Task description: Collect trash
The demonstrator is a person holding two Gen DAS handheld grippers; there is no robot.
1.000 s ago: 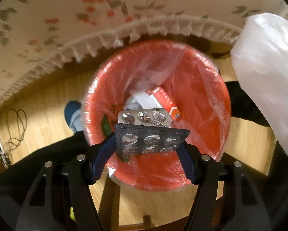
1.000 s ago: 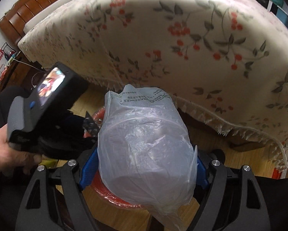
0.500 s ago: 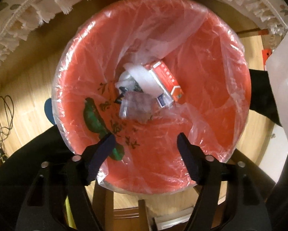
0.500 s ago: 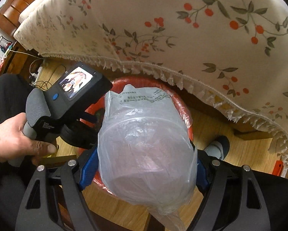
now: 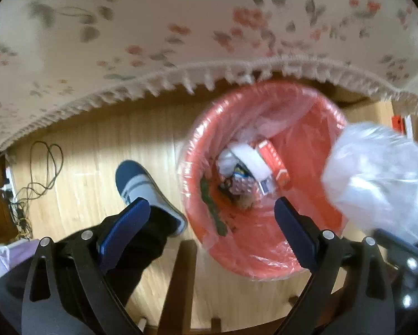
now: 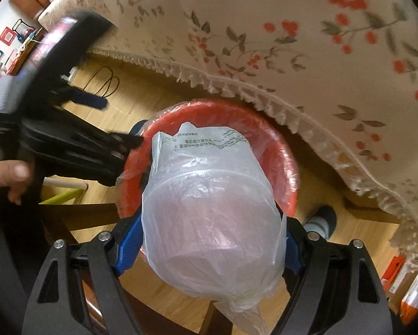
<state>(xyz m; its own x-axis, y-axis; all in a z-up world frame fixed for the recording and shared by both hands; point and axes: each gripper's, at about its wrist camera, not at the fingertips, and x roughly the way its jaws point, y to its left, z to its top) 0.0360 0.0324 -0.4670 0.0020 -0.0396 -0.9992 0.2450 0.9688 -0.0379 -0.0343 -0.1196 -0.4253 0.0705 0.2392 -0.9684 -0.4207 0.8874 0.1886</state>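
**A:** Where's the trash at this moment?

**B:** The bagged plastic tub [image 6: 211, 223] sits between the jaws of the right gripper [image 6: 209, 248], which are clamped on its flanks. It hangs over the red bin [image 6: 281, 150], whose rim shows behind it from about nine o'clock round to three. In the left wrist view the same bundle [image 5: 376, 178] appears at three o'clock, over the bin's right rim.

**A:** And the left gripper [image 5: 211, 229]?

**B:** Jaws spread wide, nothing between them. It is off to the bin's nine o'clock side, above the person's shoe [image 5: 144, 189] and the wooden floor [image 5: 83, 145]. The bin liner [image 5: 267, 117] already holds a red carton [image 5: 274, 162], a blister pack [image 5: 239, 185] and some white scraps.

**A:** How would you expect that bundle to handle?

**B:** Light, I'd judge, since the tub looks empty under the film. The tub wall seems stiff enough to give the jaws something firm, but the thin bag around it is slick and loose, so it could slide if the squeeze eased. Holding across the tub's widest band, as now, looks sounder than pinching the knotted tail [image 6: 245, 307] at six o'clock, which is soft and would swing.

**A:** Anything in the way?

**B:** The tablecloth fringe [image 6: 265, 100] overhangs the bin from twelve to two o'clock; the bundle looks clear of it, though the bulge hides the bin's mouth from the right wrist camera.
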